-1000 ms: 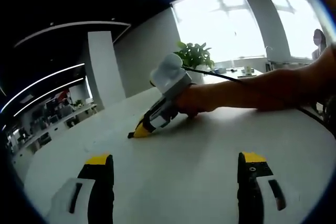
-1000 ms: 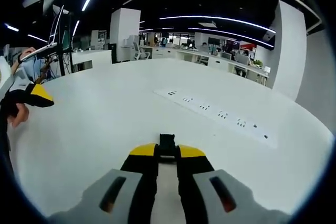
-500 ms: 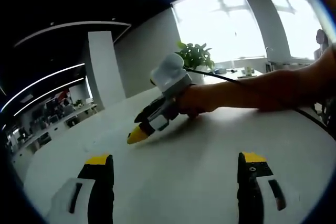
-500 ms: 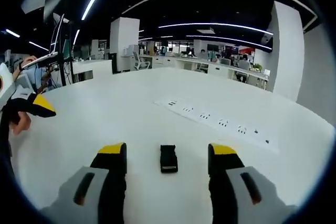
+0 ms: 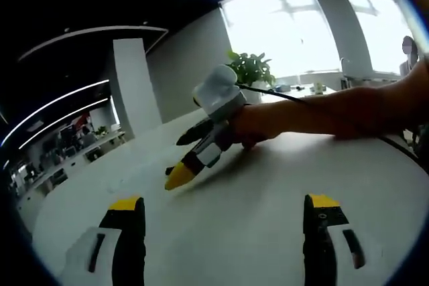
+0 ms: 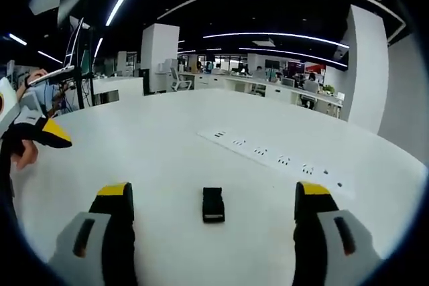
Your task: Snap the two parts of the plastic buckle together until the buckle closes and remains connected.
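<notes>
A small black plastic buckle [image 6: 213,204] lies flat on the white table [image 6: 167,159], looking like one joined piece. It sits between and just beyond the open yellow-tipped fingers of my right gripper [image 6: 213,199], touching neither finger. In the left gripper view, my left gripper [image 5: 224,207] stands open over bare table with nothing between its fingers. The right gripper [image 5: 188,165] shows there too, held by a hand, tilted down toward the table. The left gripper's yellow tip [image 6: 52,133] shows at the left edge of the right gripper view.
A strip of flush power sockets [image 6: 278,159] runs across the table beyond the buckle. A potted plant [image 5: 249,70] stands at the far table edge by bright windows. A black cable [image 5: 315,102] trails along the person's arm [image 5: 335,108]. Desks and chairs fill the office behind.
My right gripper let go of the buckle and opened wide, leaving it on the table. It also lifted slightly. The left gripper has stayed put.
</notes>
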Demonstrator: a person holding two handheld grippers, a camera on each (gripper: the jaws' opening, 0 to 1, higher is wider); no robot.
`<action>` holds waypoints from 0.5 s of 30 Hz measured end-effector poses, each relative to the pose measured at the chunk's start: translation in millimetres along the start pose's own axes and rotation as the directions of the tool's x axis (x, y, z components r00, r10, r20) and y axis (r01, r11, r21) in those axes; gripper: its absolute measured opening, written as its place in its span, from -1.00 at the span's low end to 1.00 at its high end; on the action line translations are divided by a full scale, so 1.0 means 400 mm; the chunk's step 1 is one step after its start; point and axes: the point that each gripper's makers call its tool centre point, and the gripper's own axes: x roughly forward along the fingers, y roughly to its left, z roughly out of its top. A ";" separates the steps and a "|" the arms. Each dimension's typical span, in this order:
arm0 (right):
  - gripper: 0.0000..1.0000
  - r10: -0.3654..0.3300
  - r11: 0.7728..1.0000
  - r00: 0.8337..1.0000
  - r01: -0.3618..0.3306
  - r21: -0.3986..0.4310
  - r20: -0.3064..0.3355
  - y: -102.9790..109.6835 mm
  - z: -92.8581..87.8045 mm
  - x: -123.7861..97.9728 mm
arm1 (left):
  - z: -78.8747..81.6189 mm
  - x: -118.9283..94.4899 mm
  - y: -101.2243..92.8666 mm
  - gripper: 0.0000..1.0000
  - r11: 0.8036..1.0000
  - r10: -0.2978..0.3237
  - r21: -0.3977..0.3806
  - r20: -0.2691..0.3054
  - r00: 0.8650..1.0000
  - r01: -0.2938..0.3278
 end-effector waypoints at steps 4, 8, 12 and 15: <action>1.00 -0.006 1.000 1.000 0.007 -0.013 0.021 0.000 0.008 -0.011 | 0.001 0.001 -0.004 0.99 0.999 0.003 0.034 0.004 1.000 -0.003; 1.00 -0.008 1.000 0.999 0.008 -0.012 0.033 -0.004 0.018 -0.008 | 0.028 -0.003 -0.009 0.99 0.999 -0.033 -0.021 0.056 0.998 0.034; 1.00 -0.019 1.000 0.999 0.019 -0.008 0.036 0.004 0.017 -0.022 | 0.029 0.009 0.030 0.99 0.990 -0.044 -0.133 0.060 0.997 0.052; 0.98 -0.023 1.000 0.998 0.023 0.005 0.050 0.014 0.020 -0.035 | 0.059 -0.024 0.030 0.99 0.991 0.006 -0.130 0.132 0.991 0.012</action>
